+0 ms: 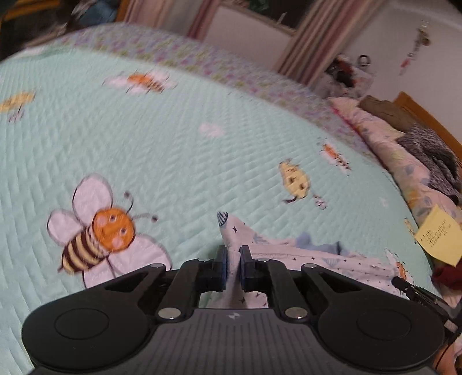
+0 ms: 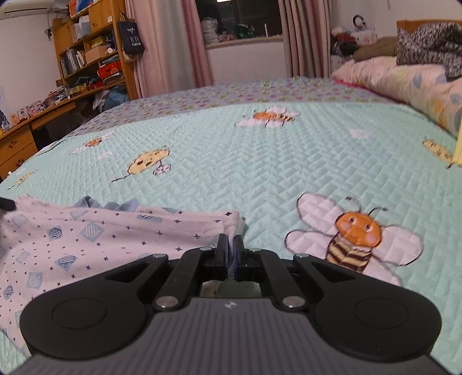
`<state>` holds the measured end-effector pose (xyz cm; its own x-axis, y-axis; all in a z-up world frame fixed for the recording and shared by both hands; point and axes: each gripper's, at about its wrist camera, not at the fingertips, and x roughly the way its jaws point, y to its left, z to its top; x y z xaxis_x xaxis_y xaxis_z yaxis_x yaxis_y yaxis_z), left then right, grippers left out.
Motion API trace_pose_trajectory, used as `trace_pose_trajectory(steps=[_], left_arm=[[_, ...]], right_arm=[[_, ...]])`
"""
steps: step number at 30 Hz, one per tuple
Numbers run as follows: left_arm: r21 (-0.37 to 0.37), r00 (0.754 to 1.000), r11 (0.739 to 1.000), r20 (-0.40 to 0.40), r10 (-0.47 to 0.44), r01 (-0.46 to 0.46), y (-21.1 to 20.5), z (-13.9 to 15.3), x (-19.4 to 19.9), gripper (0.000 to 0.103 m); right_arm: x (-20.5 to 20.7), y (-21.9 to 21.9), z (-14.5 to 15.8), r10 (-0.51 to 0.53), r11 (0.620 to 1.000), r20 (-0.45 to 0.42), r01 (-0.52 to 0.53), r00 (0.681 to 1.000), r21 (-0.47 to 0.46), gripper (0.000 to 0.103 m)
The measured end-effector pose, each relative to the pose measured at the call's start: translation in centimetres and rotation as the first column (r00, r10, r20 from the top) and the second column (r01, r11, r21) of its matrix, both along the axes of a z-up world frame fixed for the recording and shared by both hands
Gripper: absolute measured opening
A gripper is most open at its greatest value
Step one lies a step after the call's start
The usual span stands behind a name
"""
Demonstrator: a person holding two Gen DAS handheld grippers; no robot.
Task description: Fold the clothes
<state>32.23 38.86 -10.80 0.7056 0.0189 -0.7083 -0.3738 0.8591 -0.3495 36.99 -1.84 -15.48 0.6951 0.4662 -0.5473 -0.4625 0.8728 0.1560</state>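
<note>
Bed surface: mint quilted bedspread (image 1: 179,150) with bee and cloud patches, a floral band along its far edge.
Left wrist view, background: striped curtains (image 1: 303,43), a floral duvet (image 1: 384,150) heaped at the right, a yellow paper note (image 1: 440,235) on the quilt's right edge.
Left wrist view, gripper: left gripper (image 1: 233,253) is clamped on a corner of the garment (image 1: 317,259), the cloth pinched between the blue pads and poking up past the fingertips.
Left wrist view, garment: white with small dark stars and blue patches, running off to the right on the quilt; a large bee patch (image 1: 98,233) lies just left.
Right wrist view, background: wooden shelf (image 2: 92,49) and desk (image 2: 26,135) at the left, window (image 2: 239,20) between pink curtains.
Right wrist view, gripper: right gripper (image 2: 230,245) is closed tight on the garment's bunched edge.
Right wrist view, garment: spreads leftward from the fingertips across the quilt (image 2: 260,173), with the bee patch to the right.
</note>
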Motion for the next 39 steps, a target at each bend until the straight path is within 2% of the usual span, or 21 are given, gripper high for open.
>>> trace_pose_trajectory(steps=[3, 6, 11, 13, 15, 17, 18, 20, 22, 23, 25, 28, 30, 31, 32, 33, 34, 36, 37, 38, 39], left_arm=[[0.070, 0.999, 0.998, -0.045, 0.009, -0.005, -0.3, -0.6, 1.1, 0.011], [0.079, 0.990, 0.995, -0.127, 0.068, -0.059, 1.0, -2.4, 1.9, 0.011], [-0.055, 0.977, 0.976, 0.021, 0.211, -0.210, 3.2, -0.6, -2.0, 0.026], [-0.116, 0.974, 0.972, 0.076, 0.213, -0.204, 2.8, 0.3, -3.7, 0.029], [-0.153, 0.982, 0.979, 0.116, 0.151, -0.133, 1.1, 0.9, -4.6, 0.041], [-0.142, 0.990, 0.988, 0.123, 0.071, -0.054, -1.5, 0.7, -5.2, 0.053], [-0.128, 0.993, 0.992, 0.113, 0.034, -0.019, -2.9, 0.3, -5.5, 0.067], [-0.102, 0.995, 0.993, 0.093, -0.041, 0.051, -5.7, -0.5, -6.0, 0.068], [-0.143, 0.996, 0.988, 0.077, -0.050, 0.061, -6.8, -2.0, -6.8, 0.067], [-0.163, 0.996, 0.984, 0.070, -0.054, 0.065, -7.3, -2.7, -7.2, 0.067], [-0.184, 0.995, 0.981, 0.085, -0.054, 0.069, -7.7, -3.4, -8.1, 0.067], [-0.184, 0.995, 0.983, 0.102, 0.009, 0.010, -7.2, -3.7, -9.4, 0.067], [-0.226, 0.993, 0.974, 0.119, 0.027, 0.001, -6.3, -4.0, -9.9, 0.067], [-0.243, 0.992, 0.970, 0.122, 0.029, 0.001, -5.8, -4.3, -10.0, 0.067], [-0.250, 0.993, 0.968, 0.118, 0.030, 0.001, -5.5, -4.5, -10.0, 0.066], [-0.257, 0.993, 0.967, 0.115, 0.031, 0.000, -5.3, -4.7, -9.9, 0.065], [-0.261, 0.992, 0.965, 0.126, 0.026, 0.007, -5.2, -4.8, -10.2, 0.065], [-0.280, 0.990, 0.960, 0.141, 0.027, 0.013, -4.7, -4.9, -10.5, 0.065], [-0.293, 0.989, 0.956, 0.144, 0.029, 0.015, -4.4, -5.1, -10.6, 0.065], [-0.306, 0.989, 0.952, 0.147, 0.030, 0.016, -4.1, -5.3, -10.7, 0.064], [-0.323, 0.987, 0.946, 0.154, 0.037, 0.015, -3.9, -5.4, -10.8, 0.064]], right_arm=[[0.5, 0.1, -0.7, -0.011, 1.000, -0.033, 0.011, 0.999, -0.006, 0.004], [0.8, 0.2, -1.5, -0.014, 1.000, -0.073, 0.015, 0.997, 0.008, 0.004], [0.9, -0.6, -1.5, -0.022, 0.999, -0.109, 0.027, 0.994, 0.047, 0.009], [1.2, -1.5, -1.6, -0.041, 0.994, -0.145, 0.054, 0.989, 0.092, 0.014], [0.6, -2.0, -0.9, -0.094, 0.988, -0.131, 0.108, 0.987, 0.109, 0.029], [-0.8, -1.6, 0.6, -0.145, 0.987, -0.027, 0.147, 0.989, 0.066, 0.033], [-1.6, -0.9, 1.6, -0.123, 0.991, 0.030, 0.122, 0.992, 0.058, 0.033], [-2.9, 1.1, 3.3, -0.017, 0.998, 0.106, 0.011, 0.994, 0.063, 0.032], [-3.2, 4.2, 4.4, 0.140, 0.987, 0.104, -0.147, 0.985, 0.062, 0.033], [-2.8, 5.8, 4.5, 0.237, 0.966, 0.060, -0.242, 0.970, 0.094, 0.033], [-1.9, 9.5, 4.3, 0.447, 0.880, -0.034, -0.432, 0.894, 0.199, 0.033], [-1.4, 16.2, 2.9, 0.703, 0.703, -0.143, -0.650, 0.697, 0.287, 0.033], [-1.0, 20.0, 1.2, 0.771, 0.634, -0.219, -0.693, 0.597, 0.342, 0.033], [-0.4, 21.4, 0.2, 0.764, 0.644, -0.247, -0.686, 0.595, 0.338, 0.032], [0.4, 22.5, -0.9, 0.734, 0.679, -0.268, -0.664, 0.624, 0.313, 0.025], [1.3, 22.8, -1.7, 0.690, 0.724, -0.283, -0.623, 0.667, 0.296, 0.006], [2.4, 22.6, -2.3, 0.633, 0.773, -0.294, -0.566, 0.716, 0.286, 0.000], [2.8, 21.9, -1.7, 0.535, 0.843, -0.253, -0.488, 0.806, 0.225, 0.000], [2.3, 21.6, -1.2, 0.504, 0.862, -0.222, -0.467, 0.835, 0.197, 0.000], [1.8, 21.3, -0.8, 0.501, 0.861, -0.206, -0.462, 0.840, 0.212, 0.008], [1.5, 21.1, -0.4, 0.522, 0.844, -0.200, -0.470, 0.829, 0.258, 0.009]])
